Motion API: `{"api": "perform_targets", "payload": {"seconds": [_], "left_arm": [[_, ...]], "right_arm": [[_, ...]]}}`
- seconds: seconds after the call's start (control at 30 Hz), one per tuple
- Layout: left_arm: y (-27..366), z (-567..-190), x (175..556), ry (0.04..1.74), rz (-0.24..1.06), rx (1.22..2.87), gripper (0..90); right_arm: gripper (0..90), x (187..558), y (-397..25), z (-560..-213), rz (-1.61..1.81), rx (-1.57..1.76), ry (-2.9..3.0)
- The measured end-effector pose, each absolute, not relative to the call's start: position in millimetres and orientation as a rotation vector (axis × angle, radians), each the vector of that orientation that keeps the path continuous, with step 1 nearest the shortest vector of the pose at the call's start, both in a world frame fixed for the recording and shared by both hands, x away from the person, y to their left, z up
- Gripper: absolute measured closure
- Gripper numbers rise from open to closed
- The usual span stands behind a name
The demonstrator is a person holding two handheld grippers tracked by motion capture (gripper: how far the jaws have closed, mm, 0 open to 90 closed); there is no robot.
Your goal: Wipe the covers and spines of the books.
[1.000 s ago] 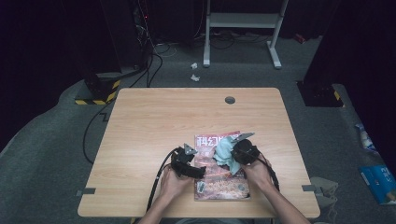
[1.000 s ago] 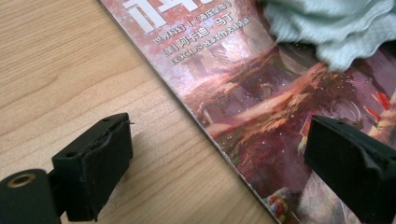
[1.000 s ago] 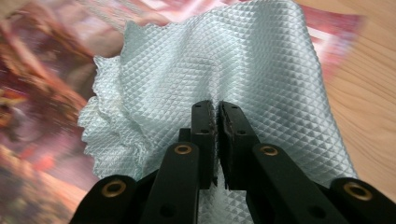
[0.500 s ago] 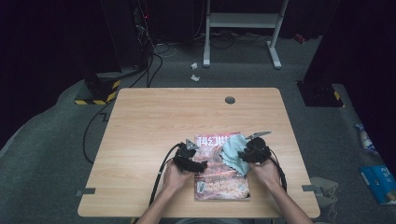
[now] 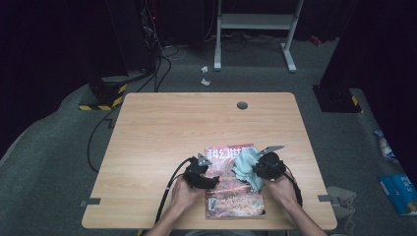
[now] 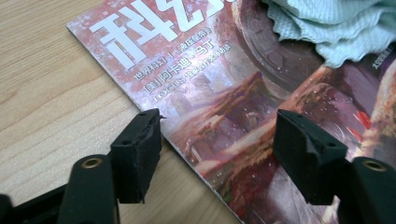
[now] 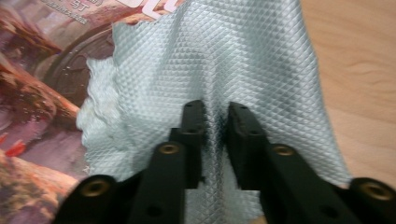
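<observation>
Pale blue-green cloth [image 7: 205,70], its weave a fine diamond pattern, was pinched in the right gripper [image 7: 215,112], whose two black jaws stood nearly together with a fold of the fabric between them. The cloth lay crumpled on the upper right part of a magazine [image 5: 231,189], and in the right gripper view its far edge reached past the magazine's side onto the bare wood. The magazine, its reddish cover printed with large white characters, lay flat near the person's edge of the light wooden table [image 5: 162,132].

In the high view the left gripper [image 5: 212,181] sat at the magazine's left edge, held in the person's left hand [image 5: 183,194]. Its jaws stood wide apart and gripped nothing: in the left gripper view one jaw hung over the tabletop just beside the magazine's edge and the other over the cover, with the cloth farther off near the upper right corner.
</observation>
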State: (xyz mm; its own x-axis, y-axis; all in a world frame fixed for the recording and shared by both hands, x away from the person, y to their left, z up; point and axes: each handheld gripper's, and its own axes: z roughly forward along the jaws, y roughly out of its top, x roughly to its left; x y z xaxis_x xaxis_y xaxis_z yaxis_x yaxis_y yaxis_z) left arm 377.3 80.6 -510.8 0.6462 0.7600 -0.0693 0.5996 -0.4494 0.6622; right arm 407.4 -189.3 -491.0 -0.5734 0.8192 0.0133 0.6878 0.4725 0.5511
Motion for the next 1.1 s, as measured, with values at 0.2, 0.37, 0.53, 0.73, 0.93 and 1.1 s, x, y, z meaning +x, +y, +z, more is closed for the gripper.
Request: {"api": "perform_targets", "payload": {"seconds": [0.2,0.37,0.53,0.73,0.93,1.1], "left_arm": [[85.2,-514.9,388.2,1.132,0.338,2.140,25.0],[86.5,-516.0,391.0,1.136,0.342,2.132,22.2],[85.0,-514.2,394.9,1.129,0.329,2.162,21.5],[83.8,-514.7,395.5,1.124,0.332,2.162,20.7],[85.7,-514.6,394.0,1.122,0.342,2.165,20.7],[88.3,-516.4,389.5,1.135,0.348,2.139,19.7]], "right_arm": [[84.6,408.3,-183.5,-480.6,0.729,1.175,2.418],[84.6,423.1,-168.6,-474.4,0.711,1.146,2.414],[84.6,443.6,-153.0,-486.5,0.637,1.172,2.463],[84.4,446.4,-121.9,-490.2,0.674,1.140,2.532],[84.2,442.4,-97.5,-491.4,0.700,1.054,2.583],[84.3,453.6,-126.5,-490.0,0.705,1.219,2.517]]}}
